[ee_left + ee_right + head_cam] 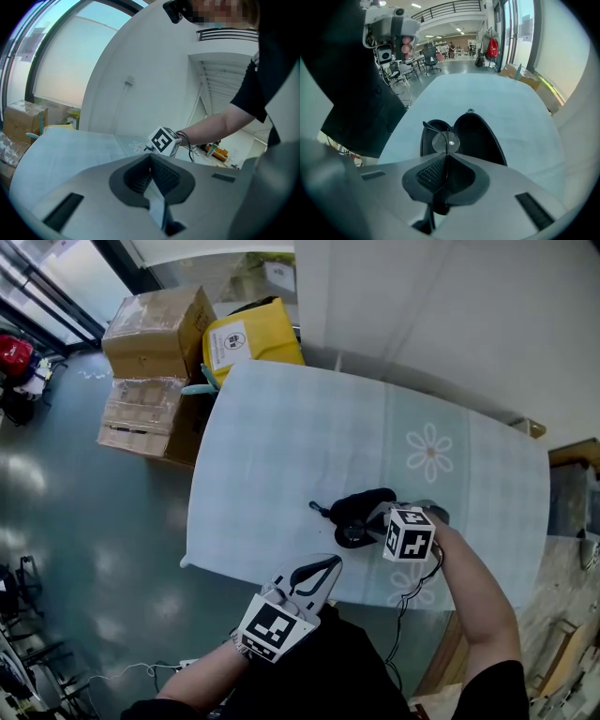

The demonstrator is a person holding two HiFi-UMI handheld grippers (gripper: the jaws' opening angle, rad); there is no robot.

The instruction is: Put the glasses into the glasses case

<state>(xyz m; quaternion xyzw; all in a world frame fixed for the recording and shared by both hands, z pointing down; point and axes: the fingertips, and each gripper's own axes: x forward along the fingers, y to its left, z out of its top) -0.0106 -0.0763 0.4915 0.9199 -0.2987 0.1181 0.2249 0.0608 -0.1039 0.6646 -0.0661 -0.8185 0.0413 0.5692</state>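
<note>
Right gripper point(446, 157) has its jaws pinched on the glasses point(445, 141), one round lens showing just past the tips. Directly beyond and below lies the open black glasses case point(480, 140) on the table point(281, 427), its two shells side by side, long axis running away from the jaws. The lens hangs over the left shell, so I judge a short lowering remains. Left gripper point(314, 577), closed and empty, hovers at the near table edge, farther from the case.

1. A table point(281, 446) stood covered in a pale blue-green cloth printed with white daisies point(430, 452).
2. A black glasses case point(361, 512) lay open on the cloth, near the table's front edge.
3. Cardboard boxes point(155, 324) stood stacked on the grey floor point(75, 521) beside the table's far corner.
</note>
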